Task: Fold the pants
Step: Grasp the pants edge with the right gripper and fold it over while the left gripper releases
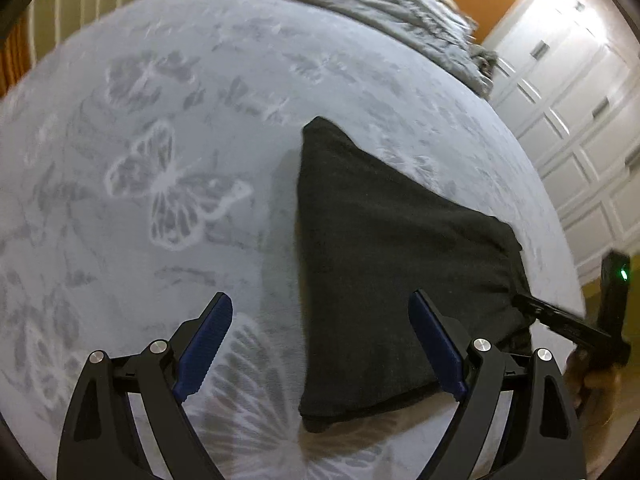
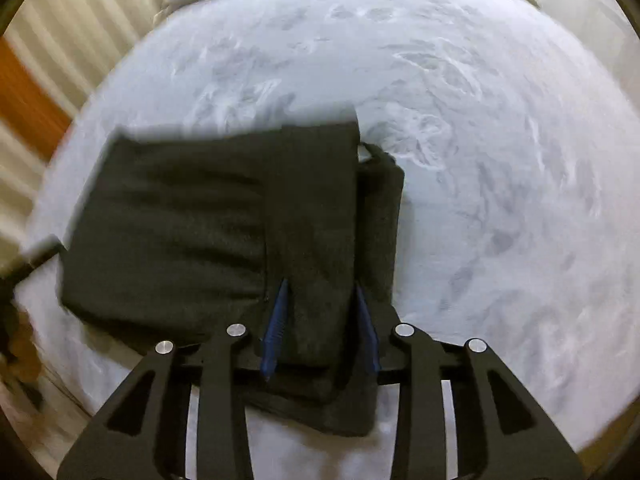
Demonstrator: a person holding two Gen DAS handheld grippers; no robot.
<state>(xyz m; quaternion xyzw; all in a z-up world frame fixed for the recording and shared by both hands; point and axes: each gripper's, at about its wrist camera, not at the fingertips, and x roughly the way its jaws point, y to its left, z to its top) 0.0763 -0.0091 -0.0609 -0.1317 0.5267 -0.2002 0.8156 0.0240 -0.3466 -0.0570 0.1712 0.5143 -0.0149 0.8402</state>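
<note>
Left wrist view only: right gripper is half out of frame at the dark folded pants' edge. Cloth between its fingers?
Observer: Yes. The right gripper has its blue pads either side of the top folded strip of the dark grey knit pants; whether they press, I can't tell.
Operator: Fold tidy on that side?
Observer: No: a lower layer sticks out past the strip's right edge.
Operator: Anything loose?
Observer: A small dark loop pokes out at the far corner.

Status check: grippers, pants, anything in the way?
Left gripper open, empty. Right gripper astride black pants' folded edge, grip unclear. Pants folded on bedspread. Nothing blocking.
</note>
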